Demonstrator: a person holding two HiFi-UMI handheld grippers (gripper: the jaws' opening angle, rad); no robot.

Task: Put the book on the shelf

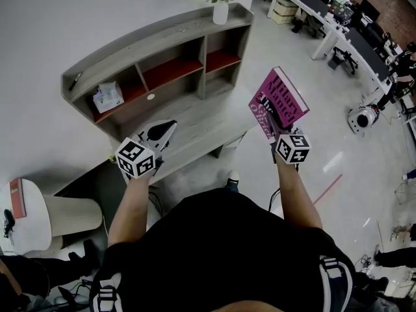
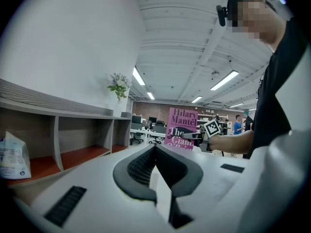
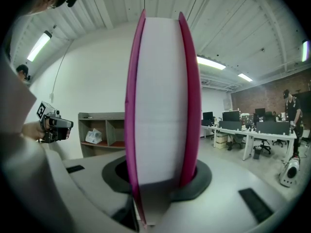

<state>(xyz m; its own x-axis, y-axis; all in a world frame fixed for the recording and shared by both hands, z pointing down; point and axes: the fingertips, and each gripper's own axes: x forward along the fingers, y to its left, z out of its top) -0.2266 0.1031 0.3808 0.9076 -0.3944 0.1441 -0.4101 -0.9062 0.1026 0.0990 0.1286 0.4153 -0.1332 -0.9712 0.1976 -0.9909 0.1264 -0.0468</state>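
Note:
A magenta book (image 1: 281, 101) stands upright in my right gripper (image 1: 276, 134), which is shut on its lower edge. In the right gripper view the book (image 3: 160, 96) fills the centre, white page edge facing the camera. The grey wooden shelf (image 1: 162, 41) with red-lined compartments stands against the wall, ahead and to the left of the book. My left gripper (image 1: 168, 127) hovers over the shelf's low front ledge, jaws together with nothing in them. The left gripper view shows the book (image 2: 183, 127) off to the right and the shelf (image 2: 58, 113) to the left.
A tissue pack (image 1: 107, 97) lies in the shelf's left compartment, and a white vase of flowers (image 1: 220, 8) stands on its top at the right end. Office desks (image 1: 338, 18) with chairs line the far right. A round white table (image 1: 26, 213) is at my left.

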